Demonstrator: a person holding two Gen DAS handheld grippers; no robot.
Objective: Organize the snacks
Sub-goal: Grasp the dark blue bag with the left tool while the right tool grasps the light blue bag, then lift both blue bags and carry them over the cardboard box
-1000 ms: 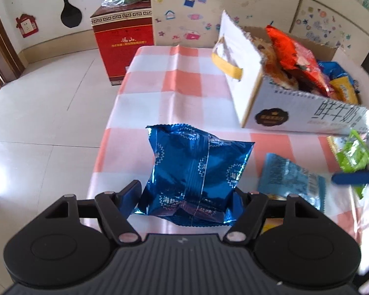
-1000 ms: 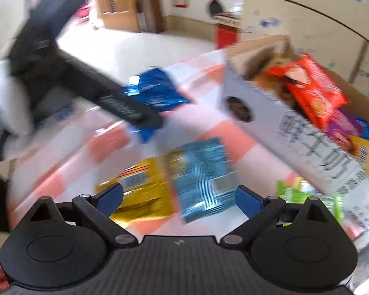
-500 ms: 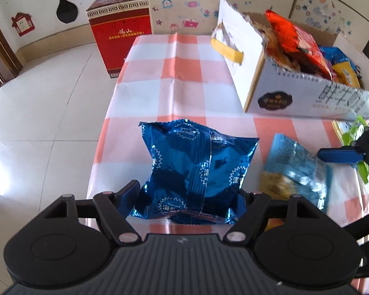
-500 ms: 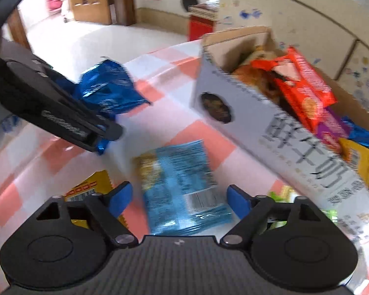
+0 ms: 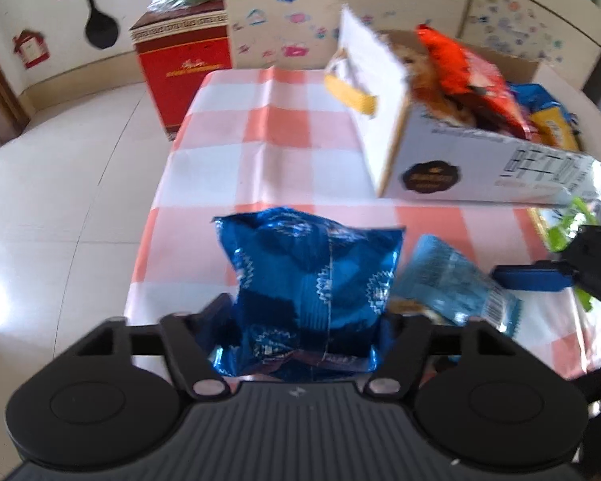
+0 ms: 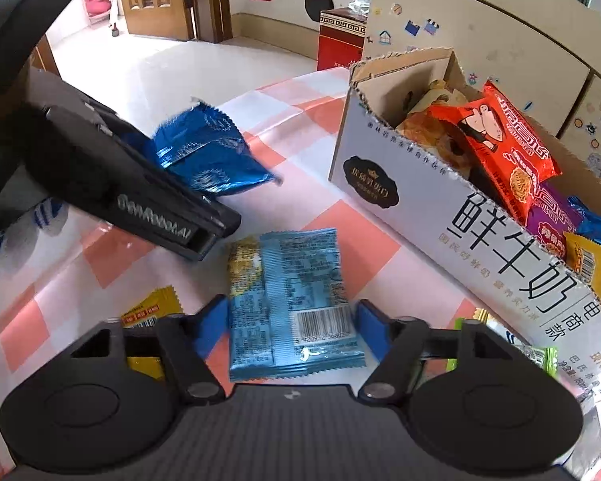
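A dark blue foil snack bag (image 5: 308,272) stands upright between the fingers of my left gripper (image 5: 306,308). The jaws are closing and the pads squeeze its lower half. In the right wrist view the same bag (image 6: 204,156) hangs off the table behind a black left finger (image 6: 160,216). My right gripper (image 6: 290,320) is closing on a light blue packet (image 6: 288,296) lying on the checked cloth, and both blue pads touch its long edges. An open white cardboard box (image 6: 501,248) full of snacks stands to the right.
A yellow packet (image 6: 152,312) lies left of the right gripper and a green one (image 6: 541,354) sits by the box wall. The table's left edge (image 5: 156,208) drops to a tiled floor. A red box (image 5: 180,76) stands on the floor beyond the table.
The right gripper's jaws went from wide open to closed against the light blue packet. The left jaws tightened, and the dark blue bag is more pinched.
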